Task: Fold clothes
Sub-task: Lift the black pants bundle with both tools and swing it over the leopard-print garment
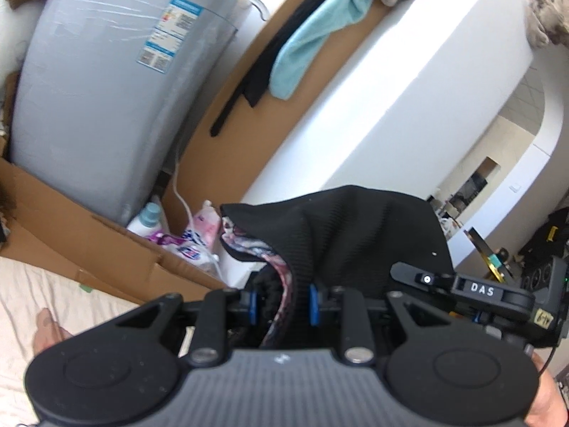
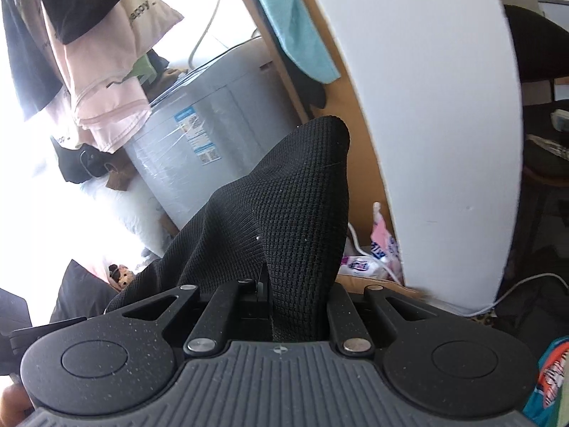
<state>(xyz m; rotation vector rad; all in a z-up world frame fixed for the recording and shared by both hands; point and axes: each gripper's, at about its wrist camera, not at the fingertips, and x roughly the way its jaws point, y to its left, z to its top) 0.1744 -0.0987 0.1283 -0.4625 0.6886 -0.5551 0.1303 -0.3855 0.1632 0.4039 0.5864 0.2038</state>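
Observation:
A black waffle-knit garment [image 1: 341, 227] with a pink patterned inner lining [image 1: 281, 274] is lifted in the air between both grippers. My left gripper [image 1: 282, 302] is shut on its edge, with the blue pads either side of the cloth. My right gripper [image 2: 291, 306] is shut on another part of the same black garment [image 2: 284, 206], which bunches up over the fingers and hides their tips. The right gripper body [image 1: 480, 291], marked DAS, shows close at the right of the left wrist view.
A grey washing machine [image 1: 106, 99] stands in a cardboard box [image 1: 89, 235] with detergent bottles [image 1: 192, 238] beside it. A teal towel [image 1: 320, 28] hangs over a cardboard panel by a white wall [image 1: 409, 89]. Pink and black clothes [image 2: 103, 64] hang above. A cream bedsheet [image 1: 42, 302] lies below left.

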